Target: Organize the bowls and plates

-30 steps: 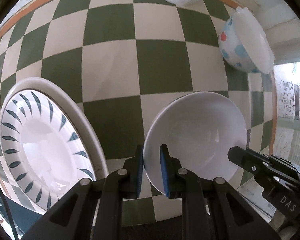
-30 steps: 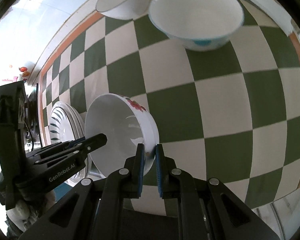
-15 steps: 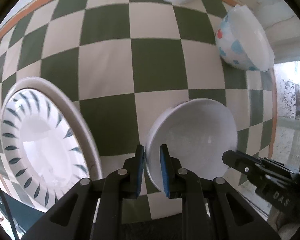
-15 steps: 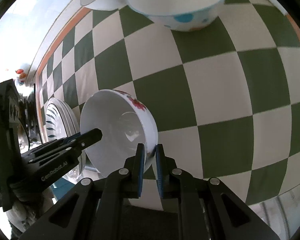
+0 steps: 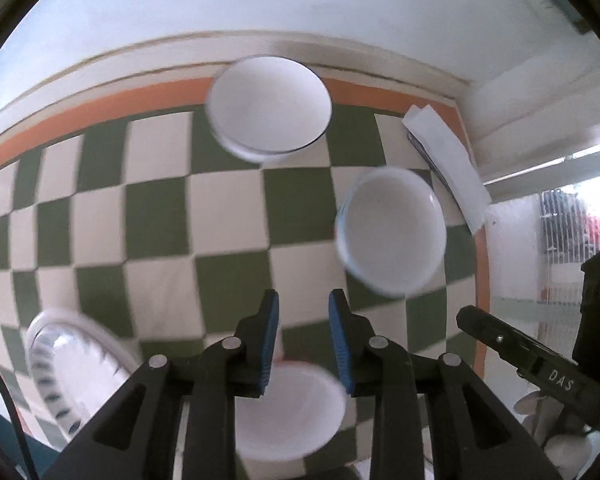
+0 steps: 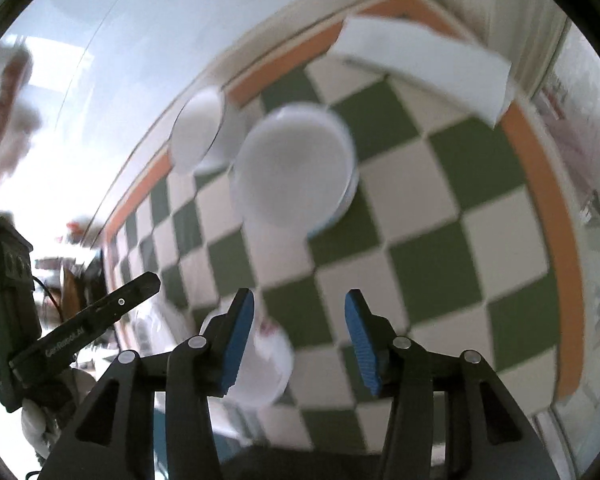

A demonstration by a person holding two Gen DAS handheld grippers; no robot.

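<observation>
A white bowl with a red flower (image 5: 296, 412) (image 6: 266, 364) stands on the checked tablecloth (image 5: 228, 208), low in both views. My left gripper (image 5: 303, 320) hovers above its rim, jaws opening, pads off the bowl, only cloth showing between the tips. My right gripper (image 6: 300, 320) is also above it, jaws opening wide, the bowl beside its left finger and not pinched. A blue-dotted bowl (image 5: 392, 232) (image 6: 296, 172) and a plain white bowl (image 5: 268, 108) (image 6: 198, 136) stand farther back. A leaf-patterned plate stack (image 5: 68, 372) lies at the lower left.
A folded white sheet (image 5: 448, 160) (image 6: 420, 64) lies at the far right corner of the table by the orange border. A white wall runs behind the table. Each gripper shows in the other's view: the right one (image 5: 540, 368), the left one (image 6: 80, 332).
Both grippers were shut on opposite rims of the flowered bowl. Now both have let go, spread their jaws, risen and pulled back; the bowl sits on the cloth and the far bowls come into view.
</observation>
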